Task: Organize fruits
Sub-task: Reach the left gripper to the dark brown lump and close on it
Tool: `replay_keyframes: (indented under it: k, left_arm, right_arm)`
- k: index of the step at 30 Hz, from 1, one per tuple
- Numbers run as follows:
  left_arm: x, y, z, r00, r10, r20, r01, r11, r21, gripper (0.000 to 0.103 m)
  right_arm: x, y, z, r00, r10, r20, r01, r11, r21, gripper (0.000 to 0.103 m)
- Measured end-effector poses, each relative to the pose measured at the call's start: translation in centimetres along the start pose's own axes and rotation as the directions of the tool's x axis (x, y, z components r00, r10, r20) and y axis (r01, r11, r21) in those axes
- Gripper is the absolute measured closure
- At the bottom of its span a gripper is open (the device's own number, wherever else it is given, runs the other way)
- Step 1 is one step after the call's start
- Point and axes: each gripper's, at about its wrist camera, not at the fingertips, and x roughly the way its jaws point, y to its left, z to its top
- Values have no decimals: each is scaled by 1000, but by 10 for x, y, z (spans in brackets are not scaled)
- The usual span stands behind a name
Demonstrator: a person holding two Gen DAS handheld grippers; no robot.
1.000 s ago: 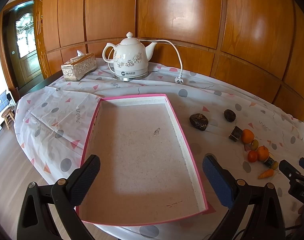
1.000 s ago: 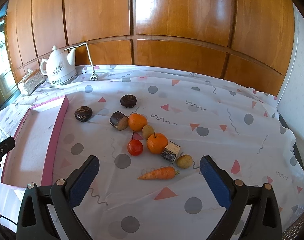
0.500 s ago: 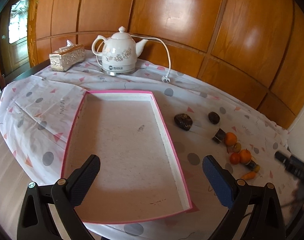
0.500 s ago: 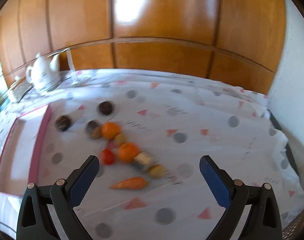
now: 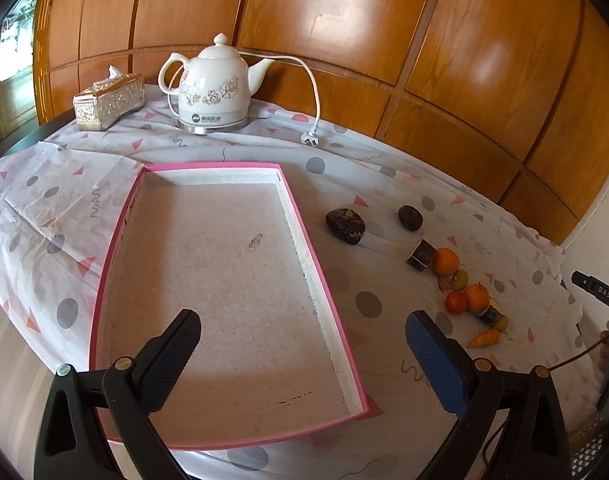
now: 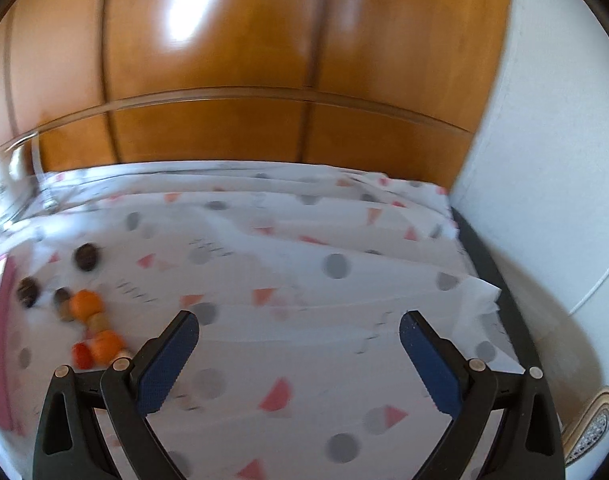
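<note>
A shallow pink-edged tray (image 5: 122,248) lies empty on the patterned tablecloth. My left gripper (image 5: 302,354) is open and empty over the tray's near right part. Right of the tray lie two dark fruits (image 5: 345,221), two oranges (image 5: 445,262), a red tomato (image 5: 455,302), small yellow-green fruits, dark cut pieces and a carrot (image 5: 484,337). In the blurred right wrist view the same pile (image 6: 89,322) sits at the far left. My right gripper (image 6: 298,354) is open and empty over bare cloth, right of the pile.
A white electric kettle (image 5: 214,88) with its cord and plug and an ornate tissue box (image 5: 109,101) stand at the back by the wood-panelled wall. The table's right edge meets a white wall (image 6: 544,160). The right gripper's body (image 5: 596,292) shows at the left view's right edge.
The right gripper has swung to the right, so the fruit pile slid to the left edge of its view, with blur. The left gripper shifted left and a little back; the tray stays put.
</note>
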Motion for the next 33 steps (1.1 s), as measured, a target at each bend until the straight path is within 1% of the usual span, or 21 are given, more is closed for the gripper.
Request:
replay_keyframes:
  k: [3,5,7,11,13,15,17,19,21,22,25,26,28,30,31,33]
  left_arm:
    - [3,-2,0,1000,3,-9,-3,1000,8,0]
    - [5,-4,0,1000,7,-16,-7,1000,16,0]
    - [7,-5,0,1000,15,-23,-14,1000,21,0]
    - [9,-4,4,999,26,-18,-26,999,27,0]
    - [11,-3,8,999,39,-12,-39,999,32,0]
    - [16,-1,13,1000,18,-23,-18,1000,19,0]
    - [21,-1,18,1000,12,-28,-12,1000,21,0]
    - [26,-6,25,999,21,-39,-19,998,52,0]
    - [34,-14,33,997,46,-57,-40,993,112,0]
    - [37,-18,36,997,56,-58,-48,989,138,0]
    - [45,-29,49,998,44,-49,-34,980,197,0]
    - [50,-33,54,998,55,-44,-44,974,220,0]
    - [61,-39,61,997,57,-58,-41,968,246,4]
    - [76,-44,70,995,26,-100,1,967,255,20]
    - [84,-46,74,993,24,-119,9,965,264,23]
    - [97,-52,80,989,25,-143,16,960,281,39]
  right_arm:
    - [10,-23,1,998,-60,-6,61,996,60,2]
    - [17,-44,-1,994,-107,-23,110,985,131,4]
    - [22,-67,-2,990,-127,-54,136,966,221,4]
    - [24,-97,-4,981,-173,-90,193,926,325,4]
    - [28,-107,-7,974,-186,-129,220,904,367,4]
    - [35,-114,-11,970,-179,-167,232,887,399,4]
    - [41,-121,-16,971,-141,-192,215,868,449,4]
    - [44,-125,-20,970,-115,-214,207,855,476,4]
    - [46,-124,-21,971,-94,-218,192,852,487,4]
    - [47,-123,-21,972,-88,-218,186,853,487,4]
    - [50,-120,-21,973,-78,-219,177,860,479,4]
    - [51,-119,-21,973,-75,-220,174,860,479,4]
    - [52,-118,-21,972,-68,-223,170,863,476,4]
    - [54,-117,-20,972,-62,-226,164,868,469,4]
    - [55,-116,-20,972,-59,-226,161,871,465,4]
    - [56,-115,-20,972,-52,-227,154,875,459,4]
